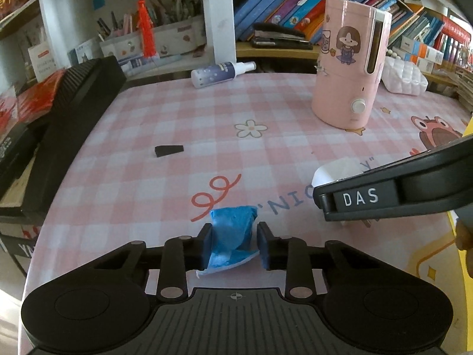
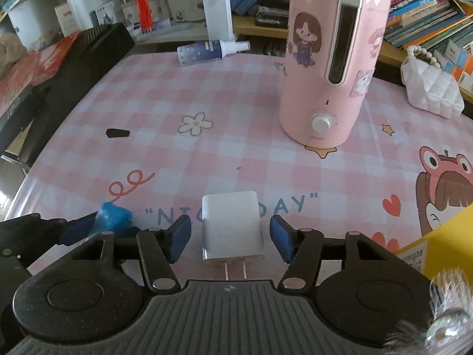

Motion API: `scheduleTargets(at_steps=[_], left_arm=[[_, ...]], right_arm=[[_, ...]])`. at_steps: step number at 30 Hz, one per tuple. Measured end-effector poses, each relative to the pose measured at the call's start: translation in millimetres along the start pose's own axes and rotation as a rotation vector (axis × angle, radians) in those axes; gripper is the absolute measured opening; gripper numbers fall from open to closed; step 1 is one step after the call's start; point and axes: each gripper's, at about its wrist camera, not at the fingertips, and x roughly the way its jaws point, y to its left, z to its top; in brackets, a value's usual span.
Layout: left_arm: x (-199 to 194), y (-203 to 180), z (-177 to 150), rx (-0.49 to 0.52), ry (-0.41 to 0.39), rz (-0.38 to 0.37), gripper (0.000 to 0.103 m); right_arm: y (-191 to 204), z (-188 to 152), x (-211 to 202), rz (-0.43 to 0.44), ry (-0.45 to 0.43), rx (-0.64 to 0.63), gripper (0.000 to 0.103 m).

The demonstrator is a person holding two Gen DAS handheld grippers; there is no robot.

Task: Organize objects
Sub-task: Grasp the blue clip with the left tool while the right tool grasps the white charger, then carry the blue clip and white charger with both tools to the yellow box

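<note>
Occlusion first: in the left wrist view the right gripper [image 1: 348, 204] covers most of the white charger [image 1: 328, 171], leaving only a rounded corner and a hint of prongs beneath the black body. In the right wrist view the left gripper [image 2: 103, 224] runs off the frame at 9 o'clock, and its blue pads blend with the blue wad [image 2: 113, 220], so the grip cannot be read there. A yellow box [image 2: 443, 236] is cut off at 3 o'clock; below it something glittery is too blurred to name.

The left gripper [image 1: 235, 244] is narrowed on the wad [image 1: 232, 241]: the left pad presses the crumpled blue material, while the right pad sits against or just beside it. The wad lies on the pink checked cloth [image 1: 207, 112] at 6 o'clock, long axis running from 12 to 6, with a white torn edge trailing toward the camera.

The right gripper [image 2: 230, 238] stands wide, pads on either side of the charger [image 2: 230, 224] and clear of it. The charger lies flat, prongs pointing to 6 o'clock, toward the camera, body extending to 12.

A pink humidifier [image 2: 325, 59] stands upright at 1 o'clock. A spray bottle [image 2: 207, 51] lies on its side at 12, and a small black piece [image 2: 118, 133] rests at 10.
</note>
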Motion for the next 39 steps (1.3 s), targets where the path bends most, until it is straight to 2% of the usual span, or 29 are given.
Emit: scheduleTargets(at_steps=[1,3,9,15,22,28,39], left_arm=[[-1,2,0,-0.009,0.001,-0.003,0.027],[-8,5,0,-0.031,-0.006,-0.003,0.027],[-40,15,-4,-0.084,-0.049,-0.009,0.027],[-79,25,-14,-0.123,-0.096,-0.012,0.027],[-117,31,-35,-0.143,-0.127,-0.024,0.027],[-142,37,-54,-0.153,-0.149,-0.022,0.027],[-184,35,-88,-0.131,-0.192,-0.054,0.027]], right_arm=[[-1,0,2,0.004,0.007,0.002,0.046],[-2,-1,5,-0.001,0.016,0.010,0.042],[1,-3,1,0.024,0.004,-0.008,0.041],[13,-10,-34,0.083,-0.080,-0.032,0.041],[31,-42,-77,0.144,-0.121,-0.069,0.041],[40,-75,-107,0.128,-0.154,-0.118,0.041],[52,-126,-153,0.089,-0.196,-0.096,0.041]])
